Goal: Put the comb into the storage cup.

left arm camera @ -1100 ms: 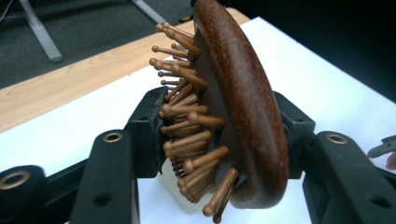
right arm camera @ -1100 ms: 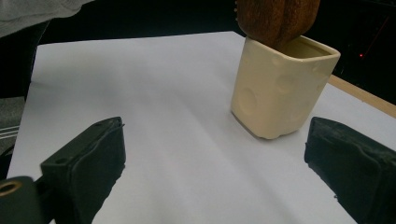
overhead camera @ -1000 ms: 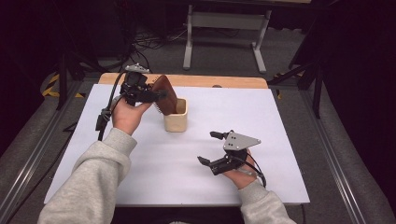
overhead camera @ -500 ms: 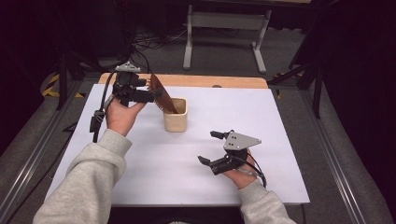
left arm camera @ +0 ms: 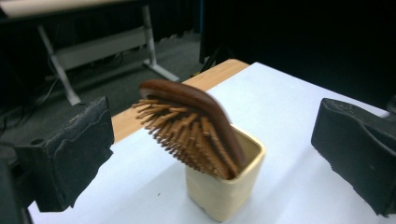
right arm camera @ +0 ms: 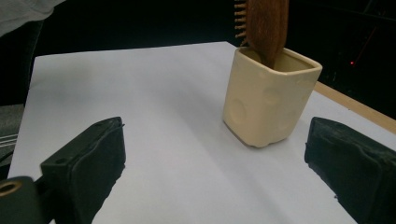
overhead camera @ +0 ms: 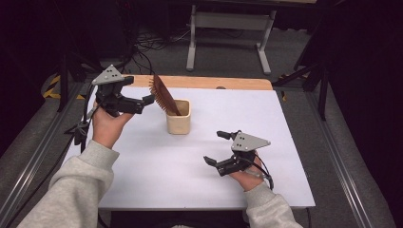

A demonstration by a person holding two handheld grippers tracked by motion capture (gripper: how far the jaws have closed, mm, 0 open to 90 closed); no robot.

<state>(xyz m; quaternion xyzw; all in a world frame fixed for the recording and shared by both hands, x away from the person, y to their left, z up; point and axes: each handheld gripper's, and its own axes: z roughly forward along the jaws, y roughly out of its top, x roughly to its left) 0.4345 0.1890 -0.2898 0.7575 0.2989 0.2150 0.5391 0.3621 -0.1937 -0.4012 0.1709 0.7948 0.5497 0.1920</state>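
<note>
One white table takes up the middle of the high view, a bare wooden strip showing along its far edge, and nearly everything on it sits toward the upper left of the frame. A cream square cup stands upright there, left of centre. A brown wooden hairbrush stands in it handle down. Its long axis tilts up and to the left, so the bristled head overhangs the cup's rim toward the left gripper.

That gripper, held up off the table at the upper left, has its jaws apart and nothing between them. In the left gripper view the brush and cup sit centred in the gap, a little beyond both black pads and touching neither (the bristles face the camera's left and downward). The brush head thus lies straight ahead of this gripper, just beside its tips.

The right gripper rests low in the lower right of the high view, jaws likewise spread wide and empty, well apart from the cup. In its own view the cup stands in the upper right.

If the brush is to be taken up again, my judgement is that the left hand is far the nearer, and the jaws would have to close across the tilted head.
</note>
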